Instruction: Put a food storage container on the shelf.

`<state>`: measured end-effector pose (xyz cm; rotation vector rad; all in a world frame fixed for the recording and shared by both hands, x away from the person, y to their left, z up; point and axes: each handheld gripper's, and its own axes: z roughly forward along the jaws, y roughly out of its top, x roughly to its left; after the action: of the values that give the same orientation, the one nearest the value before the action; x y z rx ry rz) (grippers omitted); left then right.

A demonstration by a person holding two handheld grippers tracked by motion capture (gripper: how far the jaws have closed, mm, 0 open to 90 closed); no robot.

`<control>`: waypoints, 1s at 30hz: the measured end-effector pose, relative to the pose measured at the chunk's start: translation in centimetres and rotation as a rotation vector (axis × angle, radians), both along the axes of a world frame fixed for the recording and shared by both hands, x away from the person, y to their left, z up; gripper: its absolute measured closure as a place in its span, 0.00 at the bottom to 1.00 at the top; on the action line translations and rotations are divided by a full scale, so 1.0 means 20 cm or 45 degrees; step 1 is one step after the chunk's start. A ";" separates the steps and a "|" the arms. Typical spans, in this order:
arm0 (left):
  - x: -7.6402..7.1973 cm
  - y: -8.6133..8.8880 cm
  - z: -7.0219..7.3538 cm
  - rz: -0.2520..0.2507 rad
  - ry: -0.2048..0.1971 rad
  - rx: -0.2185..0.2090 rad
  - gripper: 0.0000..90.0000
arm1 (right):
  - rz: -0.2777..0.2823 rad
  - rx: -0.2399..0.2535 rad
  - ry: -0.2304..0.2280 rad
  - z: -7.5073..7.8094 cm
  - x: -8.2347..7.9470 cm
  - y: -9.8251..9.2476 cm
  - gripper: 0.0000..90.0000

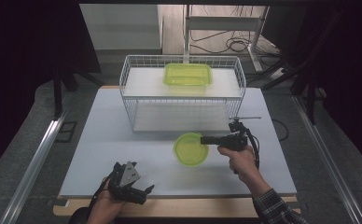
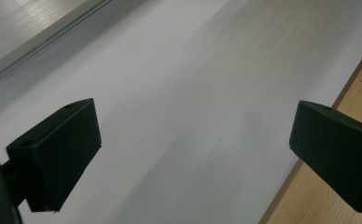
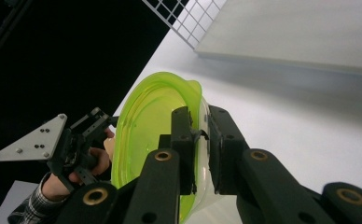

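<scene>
A round lime-green plastic bowl (image 1: 188,150) hangs just above the white table (image 1: 118,140), in front of the wire basket. My right gripper (image 1: 204,140) comes in from its right side and is shut on its rim. In the right gripper view the two black jaws (image 3: 200,126) pinch the thin rim of the bowl (image 3: 146,121), which stands tilted on edge there. My left gripper (image 1: 137,184) rests near the table's front edge at the left, open with nothing between its fingers (image 2: 58,149). It also appears far off as the left gripper (image 3: 72,144) in the right gripper view.
A white wire basket (image 1: 132,100) stands at the back of the table, with a rectangular green container (image 1: 187,74) on its upper shelf. A wooden strip (image 1: 193,207) runs along the table's front edge. Dark curtains flank both sides.
</scene>
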<state>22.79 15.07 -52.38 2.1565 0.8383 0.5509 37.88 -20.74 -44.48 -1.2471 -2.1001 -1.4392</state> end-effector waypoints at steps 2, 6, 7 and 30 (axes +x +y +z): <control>0.00 0.00 0.00 0.000 0.000 0.001 0.02 | -0.005 0.005 -0.009 0.02 0.00 0.00 0.90; 0.00 0.00 0.00 -0.002 0.001 0.006 0.02 | -0.007 0.029 -0.013 0.06 0.01 0.00 0.90; 0.00 0.00 0.00 -0.002 0.000 0.006 0.02 | -0.009 0.034 -0.017 0.07 0.01 0.00 0.90; 0.02 0.05 0.01 0.007 0.064 -0.152 0.02 | -0.040 0.077 -0.079 0.28 0.07 -0.04 0.90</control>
<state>23.25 16.05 -52.23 2.0665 0.8824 0.4401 39.30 -21.46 -38.90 -1.2332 -2.0683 -1.5624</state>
